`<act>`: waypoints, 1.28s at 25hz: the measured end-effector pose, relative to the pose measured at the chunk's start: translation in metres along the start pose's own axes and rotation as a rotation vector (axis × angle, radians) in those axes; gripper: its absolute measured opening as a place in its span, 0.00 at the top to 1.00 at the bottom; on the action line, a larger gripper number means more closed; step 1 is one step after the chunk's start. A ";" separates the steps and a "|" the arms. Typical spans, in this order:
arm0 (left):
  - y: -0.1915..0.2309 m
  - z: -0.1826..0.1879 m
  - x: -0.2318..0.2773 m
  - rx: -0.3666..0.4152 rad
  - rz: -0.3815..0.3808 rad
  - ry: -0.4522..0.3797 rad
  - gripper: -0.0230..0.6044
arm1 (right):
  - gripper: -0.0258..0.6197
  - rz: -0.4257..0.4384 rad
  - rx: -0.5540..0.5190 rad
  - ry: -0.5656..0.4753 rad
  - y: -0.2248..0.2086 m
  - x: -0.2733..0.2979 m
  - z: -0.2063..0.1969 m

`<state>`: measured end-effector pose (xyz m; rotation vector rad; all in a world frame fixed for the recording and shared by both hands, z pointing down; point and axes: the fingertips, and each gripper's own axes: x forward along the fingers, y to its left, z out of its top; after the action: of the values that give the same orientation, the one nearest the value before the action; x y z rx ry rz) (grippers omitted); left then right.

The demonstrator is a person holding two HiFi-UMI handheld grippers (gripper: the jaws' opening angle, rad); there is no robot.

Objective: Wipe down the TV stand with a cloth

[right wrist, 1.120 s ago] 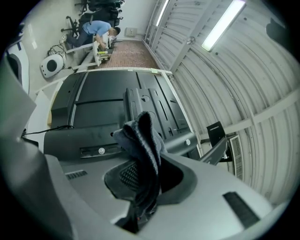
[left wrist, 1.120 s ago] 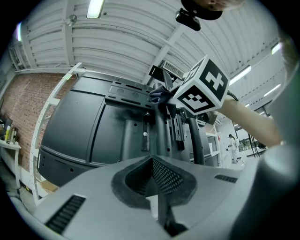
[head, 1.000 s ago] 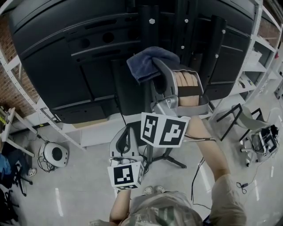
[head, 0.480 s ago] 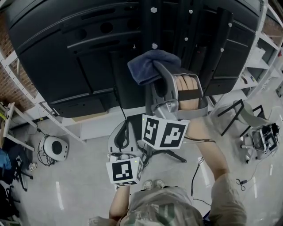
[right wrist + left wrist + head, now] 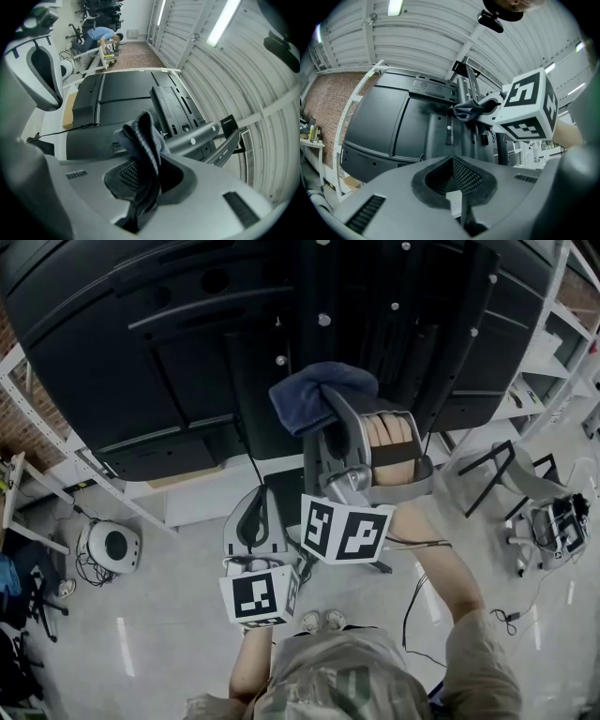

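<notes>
- Left gripper: jaws closed together on nothing, well short of the stand.
- Right gripper: jaws clamped on the blue cloth, which bunches past their tips.
- TV stand: dark column just beyond the cloth; contact cannot be told.
- Step, as judged: wiping the column. The next move calls for pressing the cloth flat and drawing it along.

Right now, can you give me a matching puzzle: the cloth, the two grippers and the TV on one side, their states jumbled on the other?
1 cloth
2 left gripper
3 right gripper
4 TV

a shut, empty
b black, its back towards us
c dark blue, bunched up
d shut on cloth

Pairs: 1-c, 2-a, 3-d, 4-b
</notes>
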<state>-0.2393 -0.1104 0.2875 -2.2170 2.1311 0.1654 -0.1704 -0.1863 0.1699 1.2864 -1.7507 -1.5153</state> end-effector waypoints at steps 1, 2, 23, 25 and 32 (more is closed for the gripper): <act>0.000 0.000 0.000 -0.001 0.001 0.001 0.94 | 0.87 0.006 0.003 0.003 0.004 -0.001 -0.001; 0.000 -0.001 0.000 -0.002 0.002 0.002 0.94 | 0.87 0.012 0.005 0.005 0.007 -0.002 -0.002; 0.001 -0.024 -0.005 0.004 0.013 0.063 0.94 | 0.87 0.197 0.042 0.085 0.108 -0.031 -0.038; 0.000 -0.028 -0.004 0.001 0.012 0.071 0.94 | 0.87 0.214 0.040 0.091 0.117 -0.034 -0.040; 0.000 -0.044 -0.001 -0.004 0.015 0.109 0.94 | 0.87 0.271 0.086 0.113 0.145 -0.040 -0.046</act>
<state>-0.2379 -0.1149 0.3308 -2.2630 2.2035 0.0502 -0.1624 -0.1823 0.3268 1.0995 -1.8476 -1.2062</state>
